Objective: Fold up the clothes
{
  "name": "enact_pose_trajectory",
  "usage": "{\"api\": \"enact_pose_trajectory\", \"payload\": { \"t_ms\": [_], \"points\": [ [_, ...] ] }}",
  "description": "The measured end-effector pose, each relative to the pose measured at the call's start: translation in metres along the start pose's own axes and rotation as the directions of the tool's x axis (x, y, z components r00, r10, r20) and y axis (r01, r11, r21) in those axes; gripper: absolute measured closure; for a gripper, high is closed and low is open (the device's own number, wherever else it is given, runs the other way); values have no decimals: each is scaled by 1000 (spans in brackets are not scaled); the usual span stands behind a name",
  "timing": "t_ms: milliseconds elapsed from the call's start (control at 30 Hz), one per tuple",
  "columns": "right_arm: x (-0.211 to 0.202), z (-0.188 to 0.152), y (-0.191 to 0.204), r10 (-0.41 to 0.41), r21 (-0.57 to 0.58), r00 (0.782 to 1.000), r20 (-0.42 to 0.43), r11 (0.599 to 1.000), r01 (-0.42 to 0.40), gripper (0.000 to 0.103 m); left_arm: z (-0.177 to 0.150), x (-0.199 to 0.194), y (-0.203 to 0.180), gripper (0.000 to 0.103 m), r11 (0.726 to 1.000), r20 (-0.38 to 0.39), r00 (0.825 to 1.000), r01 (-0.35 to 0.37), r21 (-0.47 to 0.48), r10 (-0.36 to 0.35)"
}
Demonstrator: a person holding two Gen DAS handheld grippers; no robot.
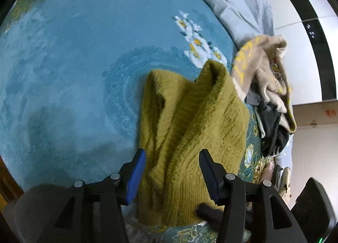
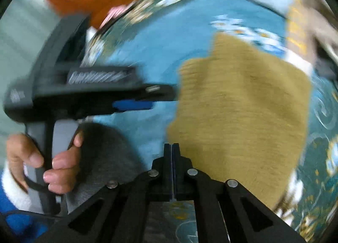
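Blue floral bedding (image 1: pixel 63 63) carries the mustard knit sweater (image 1: pixel 190 127), its long axis running away from the spread, empty left tongs (image 1: pixel 172 171) straddling its near end; the clenched right tongs (image 2: pixel 172 158) grip nothing.

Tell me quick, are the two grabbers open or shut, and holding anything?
Left gripper: jaws open around the mustard-yellow knit sweater, not clamping it.
Right gripper: jaws shut, nothing visible between them.

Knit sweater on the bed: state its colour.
Mustard yellow-green, ribbed knit sweater; clearest in the left wrist view.
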State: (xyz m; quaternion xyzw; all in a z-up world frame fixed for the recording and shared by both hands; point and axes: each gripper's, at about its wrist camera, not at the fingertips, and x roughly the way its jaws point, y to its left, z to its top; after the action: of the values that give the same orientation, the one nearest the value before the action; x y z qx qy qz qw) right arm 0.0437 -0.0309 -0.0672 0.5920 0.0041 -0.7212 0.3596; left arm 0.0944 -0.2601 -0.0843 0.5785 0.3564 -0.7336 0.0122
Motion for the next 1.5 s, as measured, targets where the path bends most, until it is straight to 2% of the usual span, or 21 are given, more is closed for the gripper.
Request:
{"api": "enact_pose_trajectory", "payload": {
  "t_ms": [100,167,367,433,467,500,567,600,667,833,900,933,967,1000,1033,1067,1100,1200,1333,1433,1500],
  "points": [
    [-17,-12,-50,-14,178,999,38,984,7,101,8,16,-13,39,997,-24,999,-33,65,35],
    [-25,-27,-85,-46,296,998,39,955,33,101,13,33,-19,39,994,-55,997,-50,95,55],
    [-40,-73,-128,-103,448,994,24,890,81,98,17,73,-30,39,978,-116,983,-118,171,139],
    [-42,-79,-137,-99,487,995,19,870,78,98,15,76,-32,41,977,-125,983,-112,181,135],
    [-41,-82,-141,-96,506,995,17,859,74,98,14,76,-33,44,976,-123,983,-110,186,134],
    [-41,-84,-144,-92,523,996,16,850,70,98,13,76,-34,59,975,-126,983,-107,193,132],
    [-41,-82,-151,-82,542,997,17,838,59,98,11,74,-36,76,974,-127,984,-99,204,126],
    [-38,-80,-153,-76,547,997,20,835,53,98,10,73,-36,79,974,-122,985,-95,207,122],
    [-40,-76,-151,-71,542,997,32,839,42,98,7,64,-38,82,976,-101,989,-88,197,110],
    [-42,-70,-148,-61,523,997,53,852,24,98,-14,6,-38,87,995,-31,999,17,94,-14],
    [-35,-71,-148,-47,514,998,32,857,24,98,-21,1,-34,87,997,-36,999,-34,75,37],
    [-31,-71,-149,-38,513,999,18,858,24,98,-22,9,-29,87,993,-48,995,-89,81,93],
    [-27,-72,-148,-24,512,1000,9,859,16,96,-22,16,-25,87,988,-61,988,-134,81,139],
    [-24,-73,-147,-9,510,1000,1,860,7,83,-23,21,-21,87,986,-74,985,-151,70,156],
    [-22,-75,-147,8,508,1000,5,861,-10,60,-23,26,-17,87,985,-87,982,-163,56,168],
    [-20,-77,-146,26,505,1000,9,862,-27,50,-24,30,-13,87,984,-100,979,-175,43,179],
    [-18,-79,-146,44,503,999,14,863,-45,44,-24,35,-9,87,982,-113,975,-187,30,189],
    [-8,-91,-151,90,524,996,9,848,-81,44,-24,38,-15,86,973,-110,968,-218,75,225],
    [8,-109,-165,184,604,981,65,775,-185,44,-24,38,-12,83,983,-114,977,-177,59,182],
    [21,-114,-170,254,640,959,122,719,-272,43,-24,24,-4,76,1000,-87,996,-20,13,21],
    [27,-114,-172,280,650,946,161,691,-315,41,-23,14,-2,59,999,-48,998,47,-8,-48]
  ]
}}
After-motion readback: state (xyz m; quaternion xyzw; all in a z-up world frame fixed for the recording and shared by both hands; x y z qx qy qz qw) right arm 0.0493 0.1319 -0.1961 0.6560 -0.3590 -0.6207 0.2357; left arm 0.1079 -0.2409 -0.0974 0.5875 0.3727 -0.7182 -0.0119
